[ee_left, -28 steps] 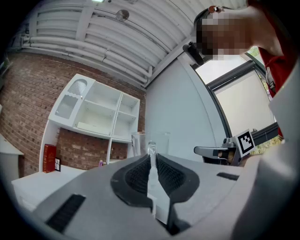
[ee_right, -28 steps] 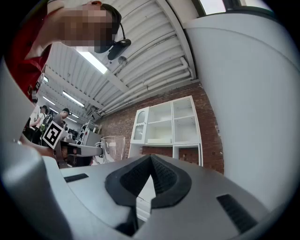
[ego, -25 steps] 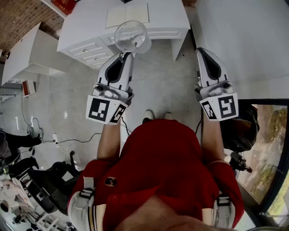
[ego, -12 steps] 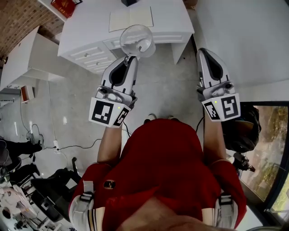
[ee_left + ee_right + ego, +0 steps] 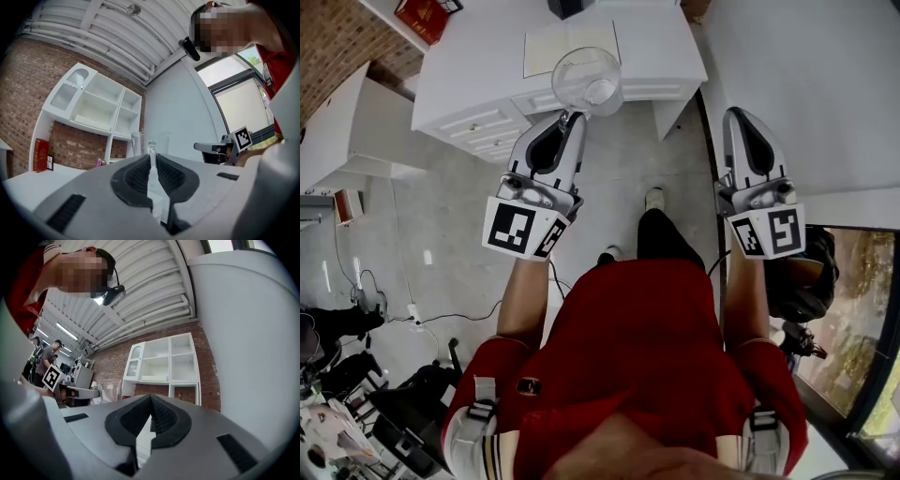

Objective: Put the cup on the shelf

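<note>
Clear glass cup (image 5: 586,80) is hanging in the air over the front edge of the white desk with drawers (image 5: 478,84) in the head view. It is being carried upright at the tip of the left gripper (image 5: 567,116), probably so that it can be set straight down on its base. The right gripper (image 5: 742,114) is riding level with it, off the desk's right end, and is touching nothing (it seems to have no part in this carry).

From the left gripper view, the ribbed black pads are pressing on the cup's thin side wall, one inside and one outside, leaving only the slim gap that the glass fills. The rest of the cup (image 5: 151,140) is rising above the jaws. Beyond the desk's far side, the white open-fronted shelf unit (image 5: 98,108) on the brick wall is facing the camera, so the carry looks aimed there; the cup is not yet on it.

From the right gripper view, the pads are meeting at their tips with nothing between them. The shelf unit (image 5: 164,359) is showing ahead, and the cup (image 5: 111,389) is showing to the left.
</note>
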Tool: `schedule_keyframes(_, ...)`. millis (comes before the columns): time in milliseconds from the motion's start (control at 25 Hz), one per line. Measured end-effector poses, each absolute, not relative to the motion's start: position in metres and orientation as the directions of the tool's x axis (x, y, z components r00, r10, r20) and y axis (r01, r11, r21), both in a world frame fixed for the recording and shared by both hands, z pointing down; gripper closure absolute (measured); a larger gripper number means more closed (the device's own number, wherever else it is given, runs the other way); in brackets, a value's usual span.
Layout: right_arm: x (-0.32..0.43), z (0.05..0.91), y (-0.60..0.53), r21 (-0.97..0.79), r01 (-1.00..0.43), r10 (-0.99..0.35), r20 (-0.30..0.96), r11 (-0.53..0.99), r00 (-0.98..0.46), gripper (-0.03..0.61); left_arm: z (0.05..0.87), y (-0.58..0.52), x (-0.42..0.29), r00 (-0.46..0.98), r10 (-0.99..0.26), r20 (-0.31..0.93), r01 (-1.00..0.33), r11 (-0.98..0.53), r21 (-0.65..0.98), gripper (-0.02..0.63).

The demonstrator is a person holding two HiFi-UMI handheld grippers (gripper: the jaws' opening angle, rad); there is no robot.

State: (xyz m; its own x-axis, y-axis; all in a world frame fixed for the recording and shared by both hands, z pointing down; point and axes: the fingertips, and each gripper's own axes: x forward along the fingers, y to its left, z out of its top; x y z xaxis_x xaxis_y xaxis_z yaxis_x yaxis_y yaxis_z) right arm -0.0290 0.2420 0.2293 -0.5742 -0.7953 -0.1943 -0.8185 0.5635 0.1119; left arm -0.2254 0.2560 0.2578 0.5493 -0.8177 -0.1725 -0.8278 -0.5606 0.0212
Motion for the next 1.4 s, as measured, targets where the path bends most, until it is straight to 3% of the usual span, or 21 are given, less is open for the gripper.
schedule_keyframes(880,0.071,0.253,-0.102,0.140,-0.761,-0.739,-0.182,0.633,-0.648,0.580,0.308,-0.085,-0.130,0.464,-0.884,-0.054,-0.885,-0.465,0.020,0.586)
schedule_keyframes(1400,0.103,0.273,-0.217,0.086,-0.767,-0.755,-0.135,0.636,-0.641,0.581,0.365,-0.224,-0.093,0.459,-0.886,0.068,-0.888,-0.459,0.007,0.586)
